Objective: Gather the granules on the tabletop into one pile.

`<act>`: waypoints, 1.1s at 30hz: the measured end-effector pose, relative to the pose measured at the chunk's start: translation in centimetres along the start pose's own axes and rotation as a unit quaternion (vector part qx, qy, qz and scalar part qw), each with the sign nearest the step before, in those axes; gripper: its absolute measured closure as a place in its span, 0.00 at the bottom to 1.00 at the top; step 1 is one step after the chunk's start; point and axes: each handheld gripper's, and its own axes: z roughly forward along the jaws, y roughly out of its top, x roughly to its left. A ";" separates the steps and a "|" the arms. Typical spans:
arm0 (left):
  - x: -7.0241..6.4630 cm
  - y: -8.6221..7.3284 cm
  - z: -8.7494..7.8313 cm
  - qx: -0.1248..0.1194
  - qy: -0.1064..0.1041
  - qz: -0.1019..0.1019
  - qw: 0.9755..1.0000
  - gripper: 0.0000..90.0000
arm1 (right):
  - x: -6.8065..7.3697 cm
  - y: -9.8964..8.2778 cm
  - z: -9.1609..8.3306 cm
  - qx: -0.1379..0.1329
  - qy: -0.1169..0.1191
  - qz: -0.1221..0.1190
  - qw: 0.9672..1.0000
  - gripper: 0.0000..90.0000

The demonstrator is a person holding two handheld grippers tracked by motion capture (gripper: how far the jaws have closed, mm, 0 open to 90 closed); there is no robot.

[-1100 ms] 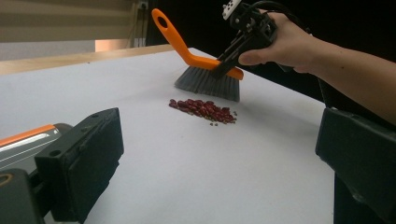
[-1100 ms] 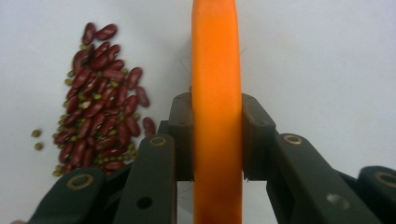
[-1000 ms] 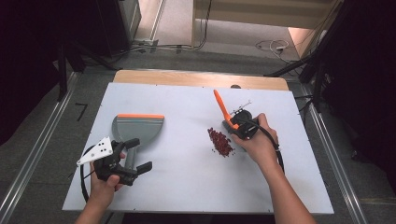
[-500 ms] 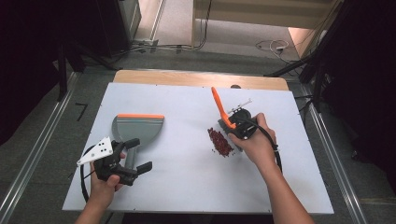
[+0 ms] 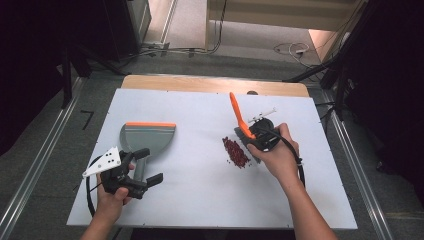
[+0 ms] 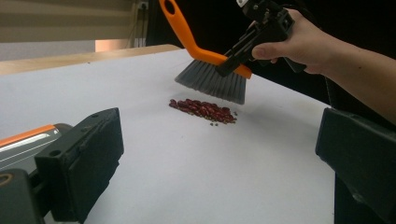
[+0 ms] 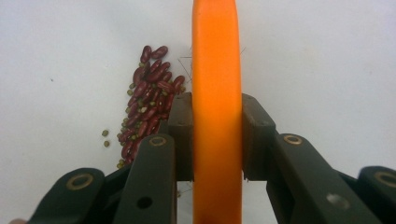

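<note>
the table (image 5: 200, 200) takes up the middle of the high view, one white board. on it, at centre left, lies one grey dustpan (image 5: 147, 138) with an orange edge, empty, its handle pointing toward the bottom of the frame. one orange brush (image 5: 239, 120) stands right of centre, bristles just above the table, beside one pile of red beans (image 5: 235, 151) mixed with a few small green ones, too many to count.

the right gripper (image 7: 217, 135) is clamped on the brush's orange back. the left gripper (image 5: 142, 181), at lower left, stands wide with nothing between its jaws, just below the dustpan's handle.

by my reading the sweeping is barely begun: the beans are gathered in one heap, well apart from the dustpan. picking up the pan and brushing the beans into it is all left.
</note>
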 end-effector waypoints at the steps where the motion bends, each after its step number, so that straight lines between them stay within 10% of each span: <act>1: 0.0 0.0 0.0 0.000 0.001 0.000 1.000 0.02 | -0.2 -0.2 -0.3 -0.005 0.007 0.005 1.000 0.76; 19: 0.2 0.0 -0.1 -0.005 0.013 0.000 1.000 0.02 | -4.9 -8.6 -4.3 -0.151 0.045 0.062 0.986 0.76; 33: 0.5 -0.1 -0.5 -0.008 0.019 0.006 1.000 0.02 | -6.8 -13.9 -5.6 -0.178 0.088 0.094 0.976 0.76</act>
